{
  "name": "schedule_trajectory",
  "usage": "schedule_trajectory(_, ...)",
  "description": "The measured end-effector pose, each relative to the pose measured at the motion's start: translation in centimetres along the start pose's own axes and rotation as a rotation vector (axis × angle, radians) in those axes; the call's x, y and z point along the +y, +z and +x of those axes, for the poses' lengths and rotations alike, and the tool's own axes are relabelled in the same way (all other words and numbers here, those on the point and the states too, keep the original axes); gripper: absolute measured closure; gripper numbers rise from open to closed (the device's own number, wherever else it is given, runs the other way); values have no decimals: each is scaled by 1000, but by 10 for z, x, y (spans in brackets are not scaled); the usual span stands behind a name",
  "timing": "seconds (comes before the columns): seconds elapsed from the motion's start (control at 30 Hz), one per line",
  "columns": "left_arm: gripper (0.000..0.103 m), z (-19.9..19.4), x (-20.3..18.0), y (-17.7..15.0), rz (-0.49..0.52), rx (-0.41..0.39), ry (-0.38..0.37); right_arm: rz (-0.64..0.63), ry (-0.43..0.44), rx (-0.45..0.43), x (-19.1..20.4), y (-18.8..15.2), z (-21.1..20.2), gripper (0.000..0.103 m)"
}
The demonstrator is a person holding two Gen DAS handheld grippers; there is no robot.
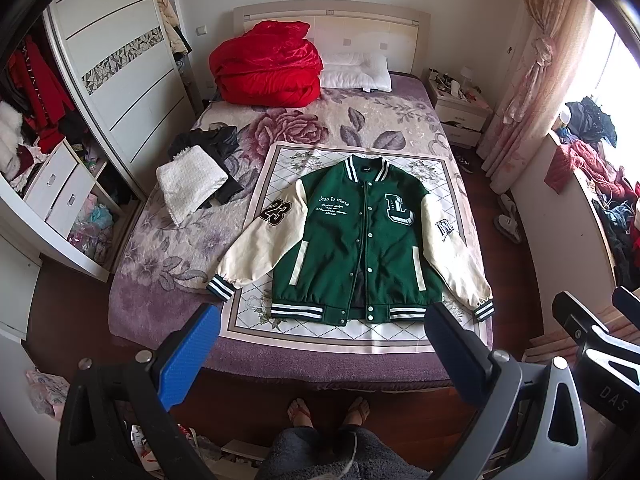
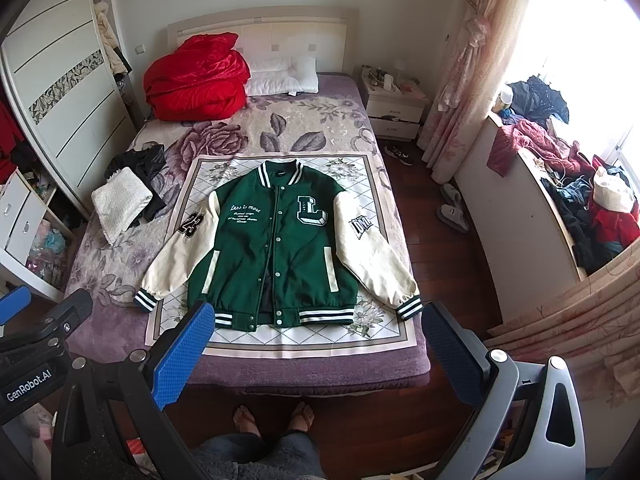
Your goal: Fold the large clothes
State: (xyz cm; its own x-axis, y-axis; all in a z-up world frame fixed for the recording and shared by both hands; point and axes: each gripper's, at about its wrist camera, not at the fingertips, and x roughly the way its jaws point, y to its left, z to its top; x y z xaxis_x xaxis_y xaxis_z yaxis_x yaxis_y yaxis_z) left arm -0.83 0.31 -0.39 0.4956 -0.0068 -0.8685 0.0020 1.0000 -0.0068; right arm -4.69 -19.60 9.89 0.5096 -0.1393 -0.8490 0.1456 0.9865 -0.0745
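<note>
**Green wool-like jacket laid flat, not yet gripped**

Green felted cloth forms the body of the varsity jacket (image 1: 360,240), which is spread face up on a quilted floral mat (image 1: 276,320) at the near end of the bed (image 1: 160,260); cream sleeves are angled out to left and right, and striped ribbed knit is seen at collar, cuffs and hem; the front is closed with snaps except near the hem, where a dark lining shows. The garment is judged thick, fairly heavy and soft rather than stiff; the cream sleeves look smoother and may slide, while the ribbing should give a firmer hold. A sleeve is best taken at its cuff (image 2: 410,307) or at the shoulder seam, so that it can be laid across the chest. The left gripper (image 1: 320,344) is held above the near edge of the bed, jaws wide and empty; the right gripper (image 2: 316,340) is likewise wide and holds nothing. A folded white knit (image 1: 190,188) lies on dark clothing at the far left, well apart from the jacket.
</note>
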Motion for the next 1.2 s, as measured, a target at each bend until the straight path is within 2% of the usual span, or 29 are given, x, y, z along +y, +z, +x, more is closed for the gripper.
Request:
schedule_trajectory(0.3, 0, 0, 0, 0, 0, 0, 0, -1, 4, 1, 0, 5, -13, 0)
schedule_trajectory(1.2, 0, -2, -6, 3, 2, -2, -3, 6, 6, -1, -6, 6, -10, 0)
